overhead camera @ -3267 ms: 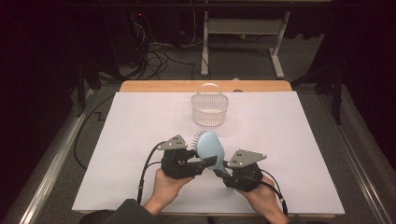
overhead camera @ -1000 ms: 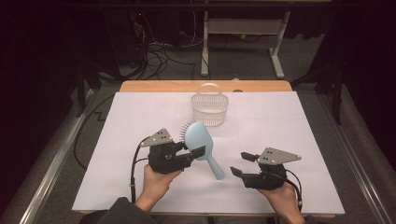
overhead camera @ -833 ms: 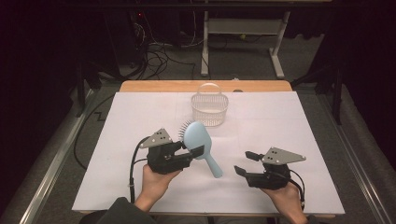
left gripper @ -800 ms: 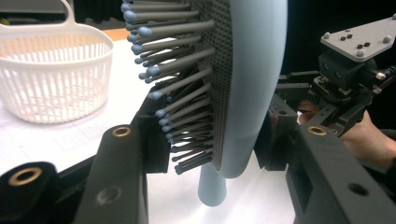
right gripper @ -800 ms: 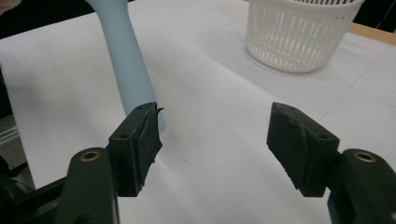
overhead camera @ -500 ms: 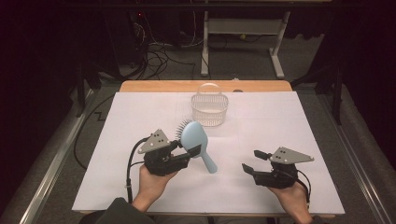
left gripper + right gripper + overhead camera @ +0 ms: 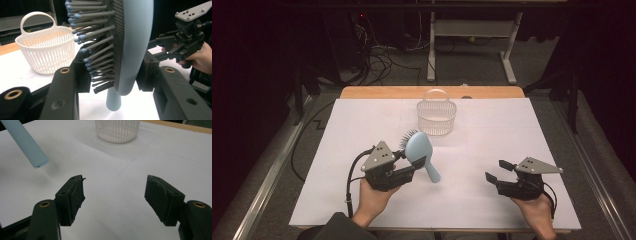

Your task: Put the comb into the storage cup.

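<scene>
One hairbrush (image 7: 419, 152), one basket (image 7: 436, 116), two tools on the table.

Matt plastic hairbrush (image 7: 419, 150); white plastic basket (image 7: 436, 117)

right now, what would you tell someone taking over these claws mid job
Left claw: shut on the head of the blue hairbrush, held above the table, handle hanging down, bristles toward the basket.
Right claw: open, nothing between its jaws, which have just been opening; it sits apart from the brush, low over the white table cover.
White basket: upright at the far middle; its inside is not visible.
Done: brush is in the left claw alone.
Left: probably carry the brush to the basket and let go.
</scene>
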Available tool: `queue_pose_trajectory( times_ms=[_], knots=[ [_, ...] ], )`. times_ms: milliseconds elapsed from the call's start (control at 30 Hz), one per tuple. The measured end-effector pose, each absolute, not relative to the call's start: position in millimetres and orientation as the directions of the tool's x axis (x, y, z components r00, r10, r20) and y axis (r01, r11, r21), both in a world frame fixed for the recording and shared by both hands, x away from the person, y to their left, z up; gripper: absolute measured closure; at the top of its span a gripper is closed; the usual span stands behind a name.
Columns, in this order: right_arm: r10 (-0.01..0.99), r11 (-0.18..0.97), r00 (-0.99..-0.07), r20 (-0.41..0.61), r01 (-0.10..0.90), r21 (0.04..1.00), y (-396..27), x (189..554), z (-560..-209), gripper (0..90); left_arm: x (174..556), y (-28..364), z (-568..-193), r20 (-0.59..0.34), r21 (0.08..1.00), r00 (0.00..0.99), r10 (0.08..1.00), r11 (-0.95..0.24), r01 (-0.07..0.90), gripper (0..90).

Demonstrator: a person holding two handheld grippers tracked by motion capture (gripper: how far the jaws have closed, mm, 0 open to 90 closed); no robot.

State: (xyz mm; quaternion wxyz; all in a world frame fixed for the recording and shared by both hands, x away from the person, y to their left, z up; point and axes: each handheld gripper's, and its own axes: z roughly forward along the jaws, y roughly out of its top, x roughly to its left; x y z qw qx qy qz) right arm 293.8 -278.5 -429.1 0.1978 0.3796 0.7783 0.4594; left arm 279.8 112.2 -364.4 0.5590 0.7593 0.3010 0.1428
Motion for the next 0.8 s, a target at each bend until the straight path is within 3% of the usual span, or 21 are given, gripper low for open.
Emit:
queue_pose_trajectory(
  times_ms=[800],
  knots=[
    [0.846,0.231,-0.530,0.066,0.475,0.849,-320,299,-452,26.6,275,115,-365,-0.058,0.940,0.776,0.628,-0.228,0.254,52.8]
  ],
)
